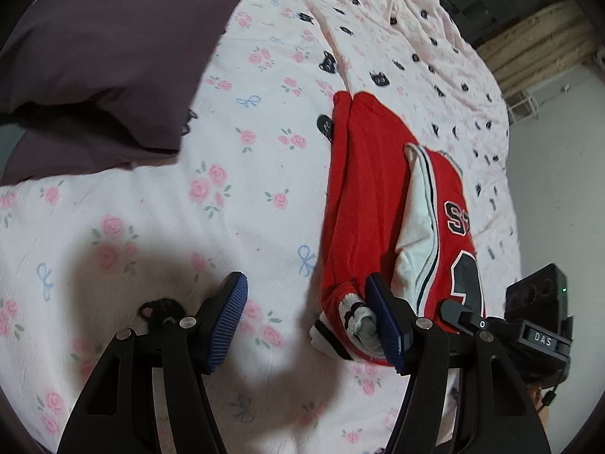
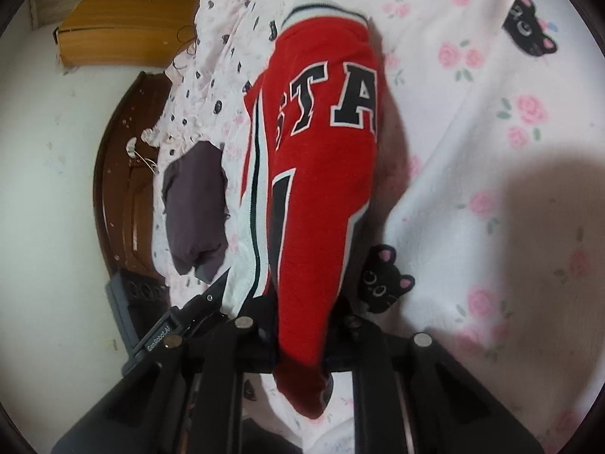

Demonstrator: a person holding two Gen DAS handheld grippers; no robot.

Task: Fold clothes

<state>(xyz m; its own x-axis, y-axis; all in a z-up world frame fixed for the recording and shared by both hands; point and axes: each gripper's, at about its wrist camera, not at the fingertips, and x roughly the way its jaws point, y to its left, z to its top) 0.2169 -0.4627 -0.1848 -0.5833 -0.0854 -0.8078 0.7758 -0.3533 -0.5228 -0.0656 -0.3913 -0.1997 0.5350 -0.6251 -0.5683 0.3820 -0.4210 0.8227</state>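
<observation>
On a rose-print bed [image 1: 234, 174], the red jersey [image 1: 363, 204] lies lengthwise away from both hands; the right gripper [image 2: 300, 355] pinches its near end, while the left gripper [image 1: 308, 325], jaws spread and empty, hovers just beside the striped cuff [image 1: 340, 323].

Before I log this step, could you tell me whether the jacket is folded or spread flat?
Folded: the jacket lies doubled lengthwise in a narrow strip, one white sleeve on top.

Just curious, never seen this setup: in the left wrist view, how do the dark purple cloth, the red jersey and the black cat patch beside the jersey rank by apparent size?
1. dark purple cloth
2. red jersey, fairly close behind
3. black cat patch
</observation>
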